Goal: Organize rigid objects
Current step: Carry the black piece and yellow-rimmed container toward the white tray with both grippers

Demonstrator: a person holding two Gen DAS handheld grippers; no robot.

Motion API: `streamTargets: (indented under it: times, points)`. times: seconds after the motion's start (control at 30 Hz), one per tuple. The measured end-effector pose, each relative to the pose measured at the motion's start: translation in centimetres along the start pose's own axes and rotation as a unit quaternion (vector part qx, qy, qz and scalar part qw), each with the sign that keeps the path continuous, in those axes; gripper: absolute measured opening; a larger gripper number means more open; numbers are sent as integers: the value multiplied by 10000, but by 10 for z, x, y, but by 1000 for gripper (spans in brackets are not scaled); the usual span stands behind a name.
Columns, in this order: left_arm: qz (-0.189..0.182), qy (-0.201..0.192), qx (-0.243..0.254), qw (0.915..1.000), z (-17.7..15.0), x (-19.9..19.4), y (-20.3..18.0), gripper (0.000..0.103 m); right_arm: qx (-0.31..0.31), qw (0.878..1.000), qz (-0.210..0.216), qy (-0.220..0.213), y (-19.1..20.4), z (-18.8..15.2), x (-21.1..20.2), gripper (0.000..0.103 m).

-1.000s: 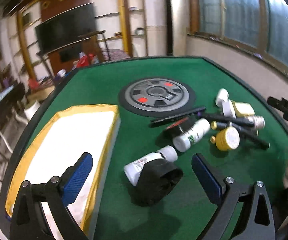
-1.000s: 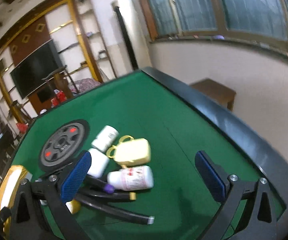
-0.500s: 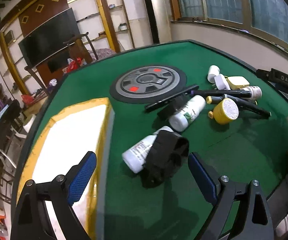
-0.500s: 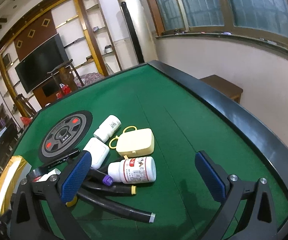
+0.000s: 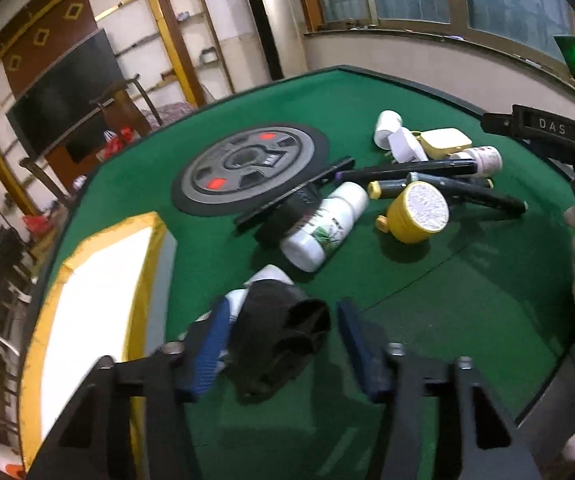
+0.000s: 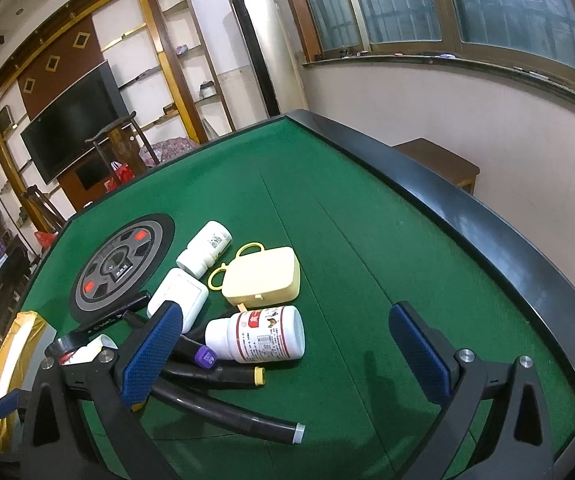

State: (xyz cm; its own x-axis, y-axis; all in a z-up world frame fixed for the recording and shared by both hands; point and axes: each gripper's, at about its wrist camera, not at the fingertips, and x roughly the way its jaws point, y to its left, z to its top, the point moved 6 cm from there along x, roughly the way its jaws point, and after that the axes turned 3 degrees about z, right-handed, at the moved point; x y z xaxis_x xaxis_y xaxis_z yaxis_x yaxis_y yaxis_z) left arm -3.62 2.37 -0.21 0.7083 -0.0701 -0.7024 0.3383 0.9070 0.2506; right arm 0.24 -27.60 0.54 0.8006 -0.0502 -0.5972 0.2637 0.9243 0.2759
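In the left wrist view my left gripper (image 5: 279, 344) has its blue pads either side of a black rigid piece (image 5: 283, 336) that lies against a small white bottle (image 5: 243, 300); the jaws are partly closed and a gap shows on the right side. A white bottle with a green label (image 5: 323, 228), a yellow round jar (image 5: 419, 212) and black pens (image 5: 407, 168) lie beyond. My right gripper (image 6: 287, 352) is open and empty above a white bottle with a red label (image 6: 259, 334), a yellow case (image 6: 263, 276) and a white box (image 6: 179, 296).
A white tray with a yellow rim (image 5: 87, 300) lies on the green table at the left. A round grey disc (image 5: 247, 164) is set in the table's centre. The raised black table edge (image 6: 467, 220) runs along the right. A small white bottle (image 6: 203, 246) lies near the yellow case.
My left gripper has moved forward and its jaws have narrowed around the black piece. My right gripper has moved little and stays open.
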Motion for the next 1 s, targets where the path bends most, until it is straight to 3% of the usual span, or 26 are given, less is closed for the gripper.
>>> streamTargets:
  times: [0.03, 0.1, 0.47, 0.63, 0.83, 0.9, 1.0]
  points:
    - [-46, 2, -58, 10000, 0, -2, 2, 36, -1, 10000, -7, 12, 0, 0, 0, 103]
    - [-210, -6, -197, 9996, 0, -6, 7, 34, -2, 10000, -25, 36, 0, 0, 1, 103]
    - [-293, -143, -1, 9995, -2, -12, -1, 33, 9, 9997, -204, 145, -3, -1, 4, 103]
    - [-470, -176, -571, 9971, -4, -20, 14, 31, 54, 9994, -297, 186, -6, -3, 5, 103]
    - [-677, -568, -1141, 9895, -9, -62, 42, 31, -142, 9989, -395, 231, 0, -2, 3, 103]
    - [-634, -720, -1168, 9885, -10, -77, 51, 32, -248, 9993, -211, 187, 8, -1, -10, 103]
    - [-659, -900, -1366, 9843, -11, -93, 68, 32, -553, 9973, 452, 143, 42, -4, -40, 103]
